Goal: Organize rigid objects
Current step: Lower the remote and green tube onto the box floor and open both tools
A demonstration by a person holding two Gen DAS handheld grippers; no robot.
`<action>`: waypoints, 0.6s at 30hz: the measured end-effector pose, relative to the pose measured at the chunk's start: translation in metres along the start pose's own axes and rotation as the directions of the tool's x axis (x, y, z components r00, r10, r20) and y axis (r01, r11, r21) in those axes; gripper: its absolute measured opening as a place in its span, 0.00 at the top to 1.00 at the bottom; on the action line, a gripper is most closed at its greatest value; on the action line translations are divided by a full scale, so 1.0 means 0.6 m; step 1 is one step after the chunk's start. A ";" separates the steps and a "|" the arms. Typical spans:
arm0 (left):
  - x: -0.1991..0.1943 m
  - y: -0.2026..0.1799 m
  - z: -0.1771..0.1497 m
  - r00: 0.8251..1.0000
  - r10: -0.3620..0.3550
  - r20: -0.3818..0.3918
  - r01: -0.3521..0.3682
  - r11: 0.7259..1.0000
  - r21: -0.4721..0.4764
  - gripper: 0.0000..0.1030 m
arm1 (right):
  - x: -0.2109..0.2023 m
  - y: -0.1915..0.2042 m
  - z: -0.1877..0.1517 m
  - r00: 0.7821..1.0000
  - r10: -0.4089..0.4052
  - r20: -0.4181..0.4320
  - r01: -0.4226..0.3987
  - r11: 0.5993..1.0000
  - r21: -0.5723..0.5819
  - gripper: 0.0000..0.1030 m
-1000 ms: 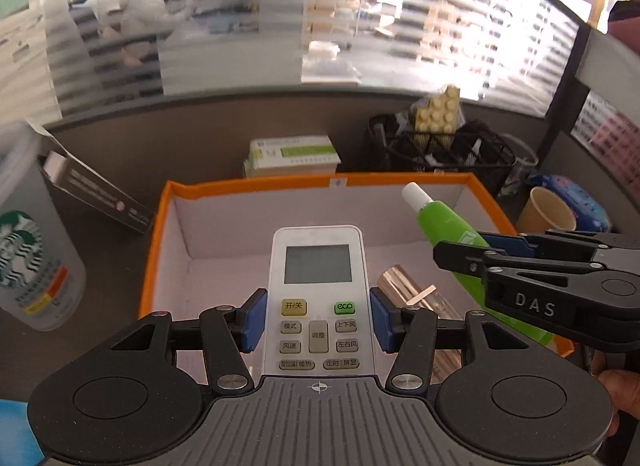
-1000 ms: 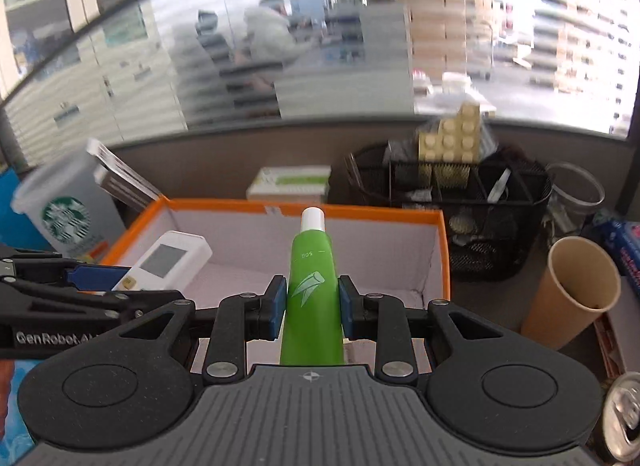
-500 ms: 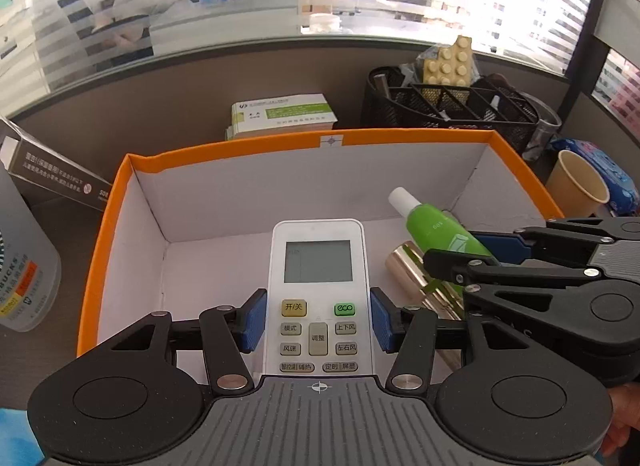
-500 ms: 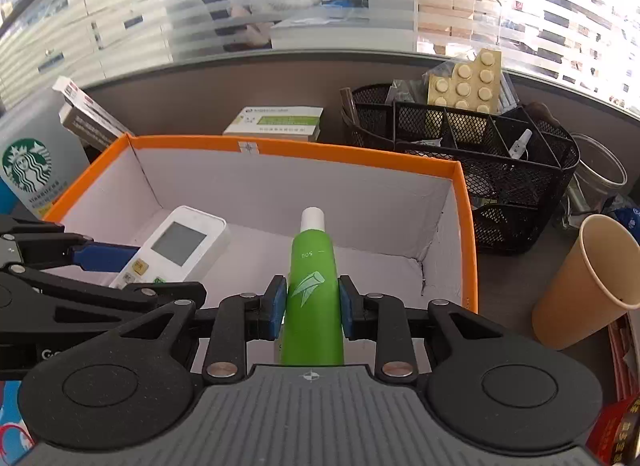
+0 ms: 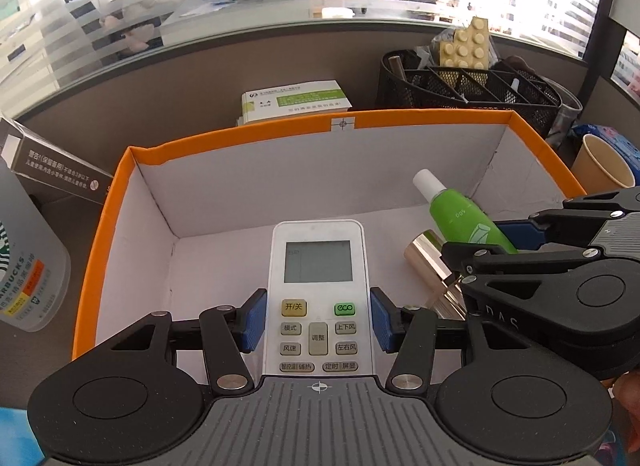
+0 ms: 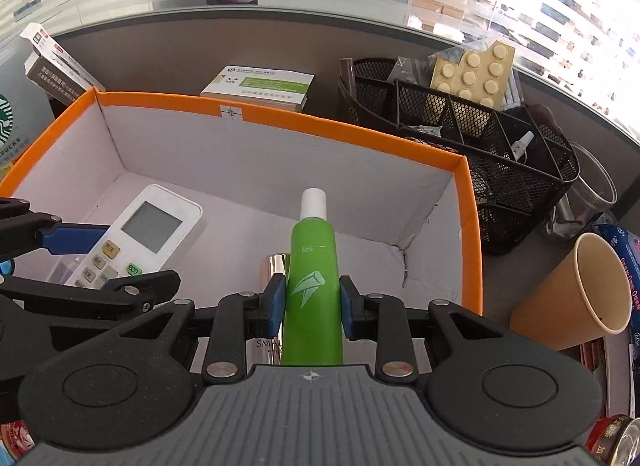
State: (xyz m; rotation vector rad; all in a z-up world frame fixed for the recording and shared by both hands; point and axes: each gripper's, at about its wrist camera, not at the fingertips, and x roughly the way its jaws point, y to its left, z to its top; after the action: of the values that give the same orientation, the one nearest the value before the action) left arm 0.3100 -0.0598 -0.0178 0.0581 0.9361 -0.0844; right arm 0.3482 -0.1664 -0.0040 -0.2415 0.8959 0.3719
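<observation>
The near end of the remote control (image 5: pixel 318 286) is hidden under the left gripper's (image 5: pixel 318 322) body. The green bottle's (image 6: pixel 314 286) base is hidden likewise under the right gripper (image 6: pixel 312 302). The gold tube (image 5: pixel 430 262) is partly covered by that gripper in the left view. The Starbucks cup (image 5: pixel 24 266) is cut off at the left edge. Figures beyond the frosted glass (image 5: pixel 132 5) are blurred.

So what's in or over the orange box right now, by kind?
Remote control, in the left tongs: 1
Green bottle, in the right tongs: 1
Gold tube on the box floor: 1
Total: 3
</observation>
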 end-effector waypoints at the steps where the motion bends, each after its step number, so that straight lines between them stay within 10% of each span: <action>1: 0.000 0.000 0.000 1.000 -0.001 0.001 0.001 1.000 0.001 0.50 | 0.000 -0.001 0.000 1.000 0.002 -0.001 -0.002 1.000 0.004 0.75; 18: 0.001 0.000 0.000 1.000 0.020 0.003 -0.020 1.000 0.004 0.50 | -0.002 0.004 0.000 1.000 -0.019 0.005 0.019 1.000 -0.006 0.72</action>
State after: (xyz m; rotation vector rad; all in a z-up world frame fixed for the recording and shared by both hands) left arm 0.3105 -0.0599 -0.0182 0.0711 0.9318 -0.0677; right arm 0.3464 -0.1643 -0.0031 -0.2547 0.8869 0.3573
